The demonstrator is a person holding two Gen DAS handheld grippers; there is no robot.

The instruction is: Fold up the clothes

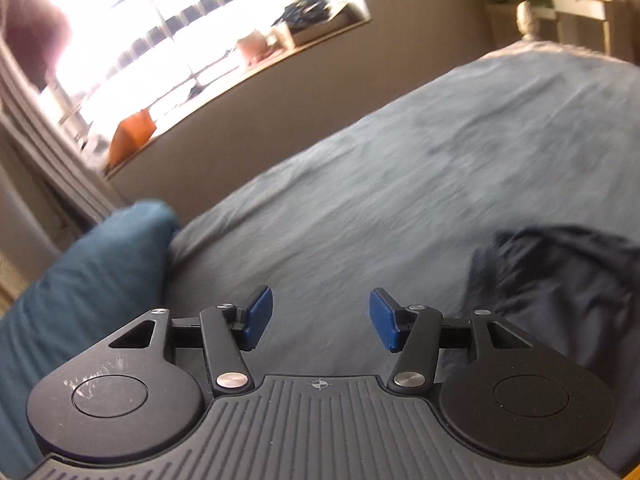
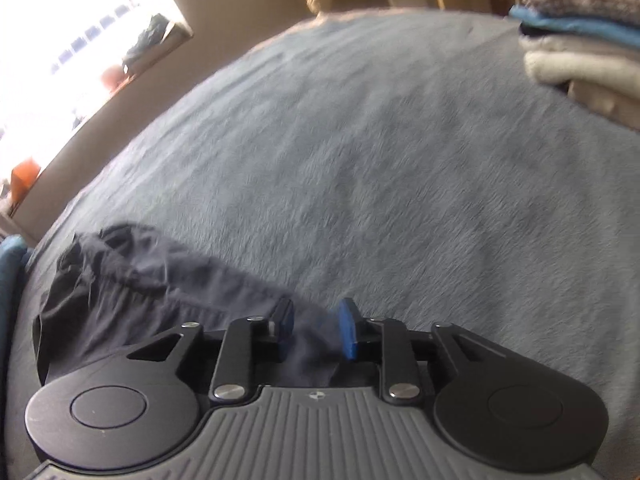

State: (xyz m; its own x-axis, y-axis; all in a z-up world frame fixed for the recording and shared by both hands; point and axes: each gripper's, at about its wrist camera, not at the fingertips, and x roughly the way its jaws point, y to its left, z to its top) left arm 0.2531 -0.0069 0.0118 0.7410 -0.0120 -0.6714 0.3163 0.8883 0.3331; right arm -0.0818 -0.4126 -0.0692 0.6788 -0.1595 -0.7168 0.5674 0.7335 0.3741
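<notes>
so the dark garment (image 2: 132,300) is crumpled on the grey bedspread (image 2: 400,180), stretching left from the right gripper (image 2: 316,332). Its jaws are partly open, cloth between them but not pinched. The left gripper (image 1: 320,320) is wide open and empty, garment off to its right
</notes>
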